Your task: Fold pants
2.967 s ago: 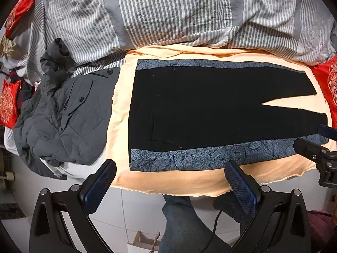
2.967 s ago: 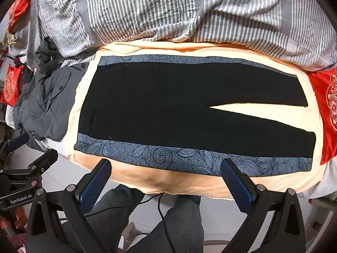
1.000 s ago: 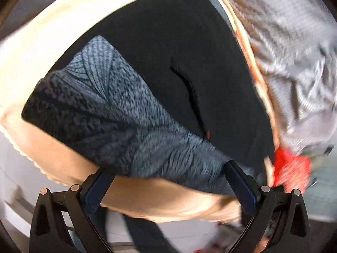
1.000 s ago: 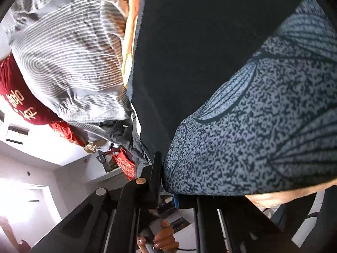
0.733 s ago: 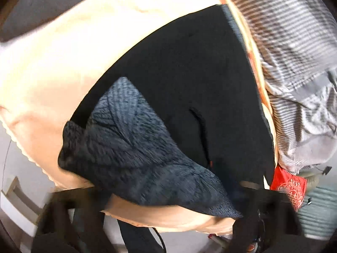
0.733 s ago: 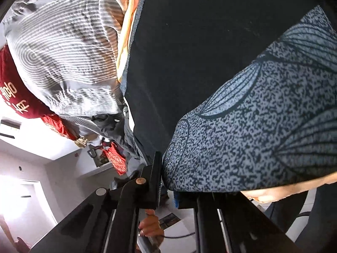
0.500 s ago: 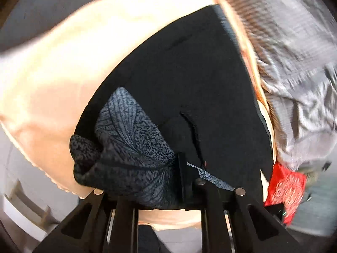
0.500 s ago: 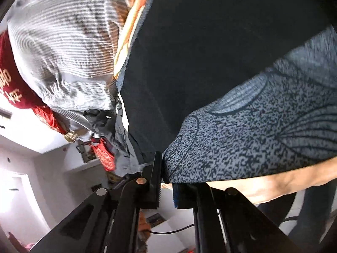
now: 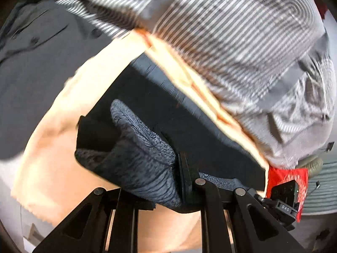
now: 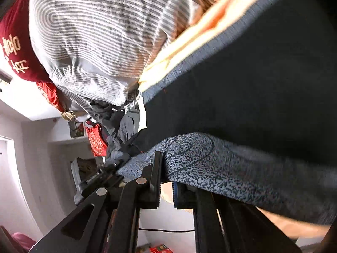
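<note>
Pants (image 9: 189, 130): black knit with a grey leaf-print side band, on the bed's peach sheet (image 9: 52, 158). A second ago my left tool (image 9: 185, 181) gaped; now it and my right tool (image 10: 166, 181) both clamp the near band, lifted clear. Lengthwise fold begun. Beyond: striped quilt (image 9: 242, 42), soft, rumpled.

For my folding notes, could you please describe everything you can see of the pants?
The pants are black, soft-looking fabric with a blue-grey leaf-patterned band along each long side. They lie on a peach sheet, mostly flat. The near patterned edge is lifted and bunched: the left tool is shut on it at one point, the right tool at another. The far edge runs beside a striped duvet.
</note>
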Tool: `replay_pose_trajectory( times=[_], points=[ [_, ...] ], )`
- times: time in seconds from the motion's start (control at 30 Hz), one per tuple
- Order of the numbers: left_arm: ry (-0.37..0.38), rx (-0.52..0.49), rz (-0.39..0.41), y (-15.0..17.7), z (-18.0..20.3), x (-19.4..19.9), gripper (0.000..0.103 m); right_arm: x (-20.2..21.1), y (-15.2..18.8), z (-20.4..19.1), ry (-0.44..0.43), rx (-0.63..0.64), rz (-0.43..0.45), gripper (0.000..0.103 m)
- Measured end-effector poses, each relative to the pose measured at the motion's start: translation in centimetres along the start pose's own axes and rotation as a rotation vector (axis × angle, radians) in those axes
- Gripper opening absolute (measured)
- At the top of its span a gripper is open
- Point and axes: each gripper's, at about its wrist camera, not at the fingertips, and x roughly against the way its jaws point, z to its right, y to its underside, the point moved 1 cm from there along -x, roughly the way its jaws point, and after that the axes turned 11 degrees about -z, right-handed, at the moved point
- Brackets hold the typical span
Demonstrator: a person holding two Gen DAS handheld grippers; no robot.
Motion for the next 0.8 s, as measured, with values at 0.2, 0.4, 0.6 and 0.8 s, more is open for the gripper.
replay_pose_trajectory(
  times=[0.2,0.4,0.6,0.8],
  points=[
    [-0.087,0.021,0.01,-6.7,1.1,-4.6,0.017,-1.3,-9.7,0.6,0.043,-0.038,-0.117,0.009],
    [-0.194,0.064,-0.006,-10.2,0.6,-10.2,0.02,-4.5,-17.2,4.4,0.084,-0.112,-0.196,0.011],
    [-0.203,0.101,-0.026,-11.1,0.8,-10.0,0.03,-6.4,-19.6,6.2,0.108,-0.108,-0.249,0.012],
    [-0.333,0.036,0.128,-10.2,3.0,-4.7,0.084,-5.9,-20.1,4.5,0.114,-0.038,-0.283,0.054]
  ],
)
